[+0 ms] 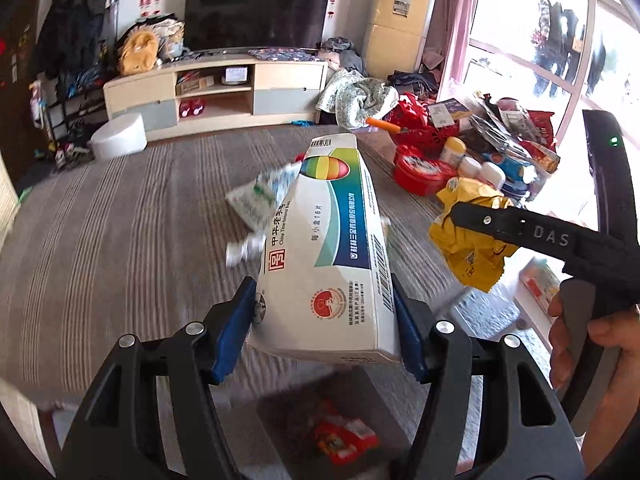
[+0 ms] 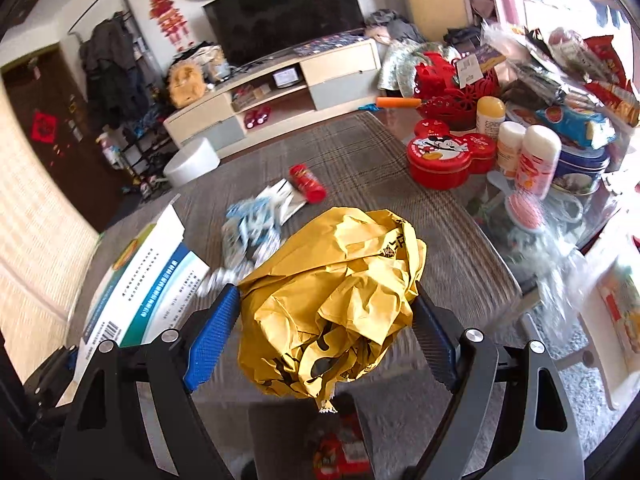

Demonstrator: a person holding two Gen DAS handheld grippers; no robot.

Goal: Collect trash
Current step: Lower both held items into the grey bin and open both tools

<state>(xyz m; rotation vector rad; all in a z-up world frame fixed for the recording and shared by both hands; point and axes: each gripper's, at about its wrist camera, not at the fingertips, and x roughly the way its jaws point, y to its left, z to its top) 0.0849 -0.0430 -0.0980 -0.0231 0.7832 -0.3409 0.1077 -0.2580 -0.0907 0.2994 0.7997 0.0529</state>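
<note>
While the left gripper (image 1: 326,322) clamped one white medicine box (image 1: 332,248) between its blue pads above the grey striped tablecloth (image 1: 120,220), the right gripper (image 2: 326,334) squeezed one crumpled yellow bag (image 2: 336,300). Between them on the cloth lay one crumpled blue-and-white wrapper (image 2: 250,226) and one small red can (image 2: 307,183). At right stood one red Mickey tin (image 2: 444,160) and three white bottles (image 2: 536,160).
</note>
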